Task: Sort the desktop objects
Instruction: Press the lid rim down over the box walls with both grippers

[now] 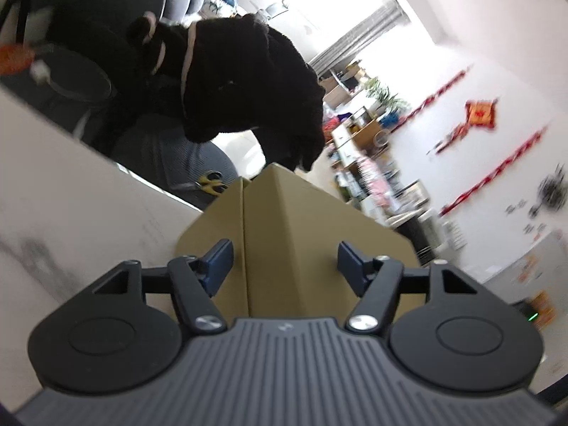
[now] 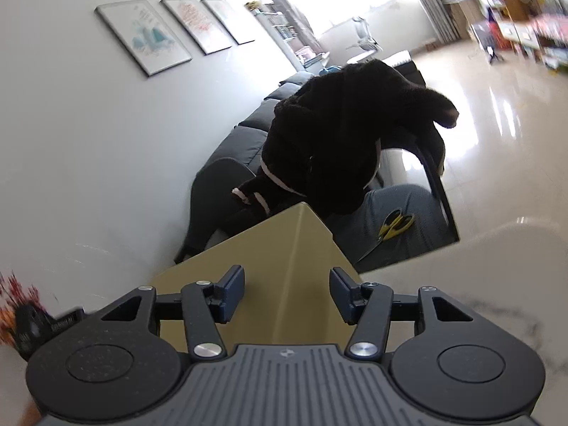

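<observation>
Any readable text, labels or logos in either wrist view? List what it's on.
Nothing reads cleanly.
Black device at the left edge, right wrist view: pale print, too small and blurred.
Three framed pictures on the wall: marks too small to read.
Red wall decorations, left wrist view: motion-blurred.
Cardboard box: no print visible.

one cardboard box, one pair of yellow scissors, three framed pictures, one black coat.
</observation>
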{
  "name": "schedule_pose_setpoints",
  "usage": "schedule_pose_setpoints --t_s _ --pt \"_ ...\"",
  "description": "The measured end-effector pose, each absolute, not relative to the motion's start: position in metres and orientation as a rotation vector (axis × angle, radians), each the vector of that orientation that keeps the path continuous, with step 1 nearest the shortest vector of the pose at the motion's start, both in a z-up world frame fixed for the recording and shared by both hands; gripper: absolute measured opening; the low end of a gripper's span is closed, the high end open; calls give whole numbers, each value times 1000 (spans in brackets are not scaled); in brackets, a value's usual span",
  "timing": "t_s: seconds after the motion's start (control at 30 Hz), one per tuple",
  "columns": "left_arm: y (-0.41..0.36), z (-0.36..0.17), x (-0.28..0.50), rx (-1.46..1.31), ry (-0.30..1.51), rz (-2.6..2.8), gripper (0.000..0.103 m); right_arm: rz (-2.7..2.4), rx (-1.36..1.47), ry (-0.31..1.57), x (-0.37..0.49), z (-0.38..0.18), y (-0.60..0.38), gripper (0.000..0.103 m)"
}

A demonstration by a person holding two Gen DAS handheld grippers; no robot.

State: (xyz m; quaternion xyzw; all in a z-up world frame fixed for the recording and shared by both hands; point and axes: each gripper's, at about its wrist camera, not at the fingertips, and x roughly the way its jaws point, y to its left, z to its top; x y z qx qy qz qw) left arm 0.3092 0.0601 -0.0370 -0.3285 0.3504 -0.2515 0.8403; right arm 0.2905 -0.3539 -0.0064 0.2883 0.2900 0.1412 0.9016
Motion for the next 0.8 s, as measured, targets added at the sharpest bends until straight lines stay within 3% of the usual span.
schedule_pose_setpoints --t_s 0.63,0.8 --pt "59 -44 310 -751 687 -522 62 357 879 575 304 -36 -377 58" --pt "67 -46 298 -781 703 -539 62 337 878 582 288 -32 -380 62"
